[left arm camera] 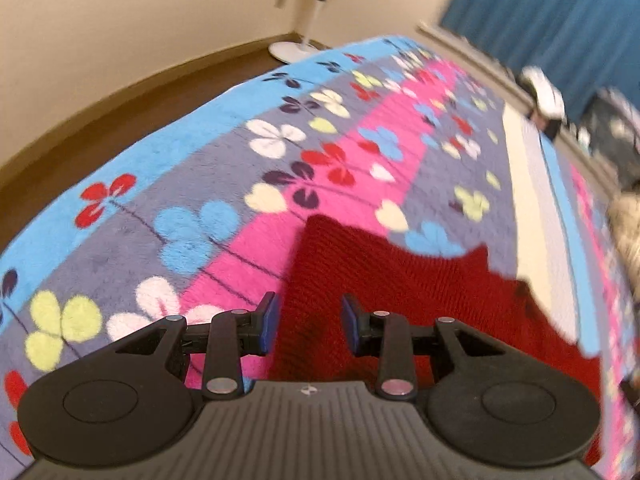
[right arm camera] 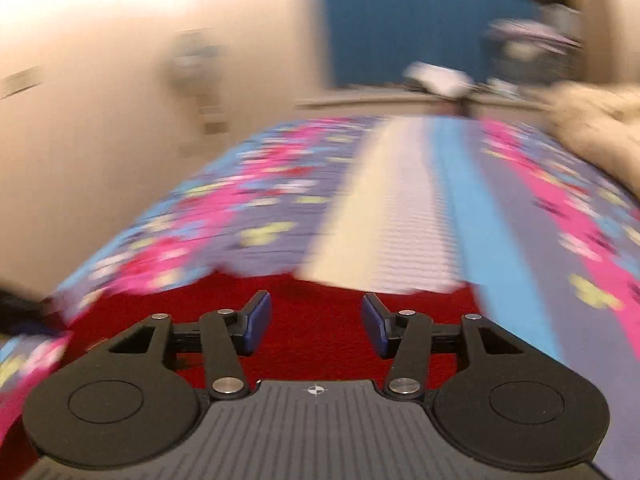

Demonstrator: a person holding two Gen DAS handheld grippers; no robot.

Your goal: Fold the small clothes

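A red knitted garment lies spread on a flowered fleece blanket. My left gripper hovers over the garment's left part, open, with its blue pads apart and only the cloth below showing in the gap. In the right wrist view, which is blurred, the same red garment fills the near foreground. My right gripper stands open above it, with nothing between its fingers.
The blanket covers a bed with a pale striped band along it. A standing fan is by the far wall, beside a blue curtain. A furry beige item lies at the right.
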